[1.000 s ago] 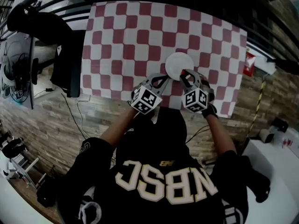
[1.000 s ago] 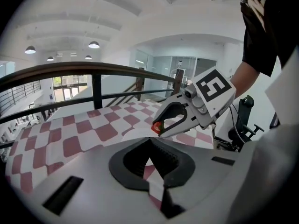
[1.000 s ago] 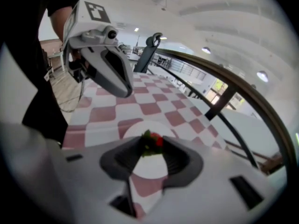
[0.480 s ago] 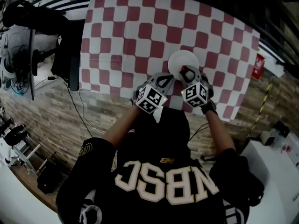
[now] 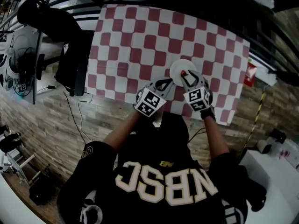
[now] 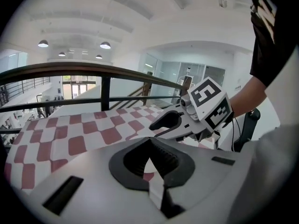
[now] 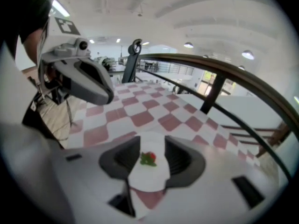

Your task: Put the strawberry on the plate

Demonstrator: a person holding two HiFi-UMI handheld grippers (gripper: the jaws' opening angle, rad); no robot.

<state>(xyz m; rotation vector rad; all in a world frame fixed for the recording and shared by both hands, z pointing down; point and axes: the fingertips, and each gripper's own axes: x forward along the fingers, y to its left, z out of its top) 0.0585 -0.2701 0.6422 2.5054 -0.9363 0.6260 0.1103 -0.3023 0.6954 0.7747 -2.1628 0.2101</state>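
A small red strawberry (image 7: pixel 149 158) with green leaves lies on a round white plate (image 7: pixel 150 178). The plate (image 5: pixel 180 67) sits near the front edge of the checked table. My right gripper (image 7: pixel 149 148) hovers over the plate with the strawberry between its jaws. The jaws are opening and the pads stand clear of the fruit. From the head view, the right gripper (image 5: pixel 188 76) reaches onto the plate's near side, where the strawberry (image 5: pixel 185 72) shows as a red speck. My left gripper (image 5: pixel 167 82) is just left of the plate. The left gripper (image 6: pixel 149 141) is shut, holding nothing.
A red-and-white checked cloth (image 5: pixel 140 36) covers the table. A dark railing (image 7: pixel 219 73) runs behind it. A black chair (image 5: pixel 70 69) and a desk with gear stand to the left. A red object (image 5: pixel 250 71) sits off the table's right edge.
The right gripper's jaws have spread apart and the strawberry now rests on the plate, free of the pads. Both grippers have stayed close to the plate.
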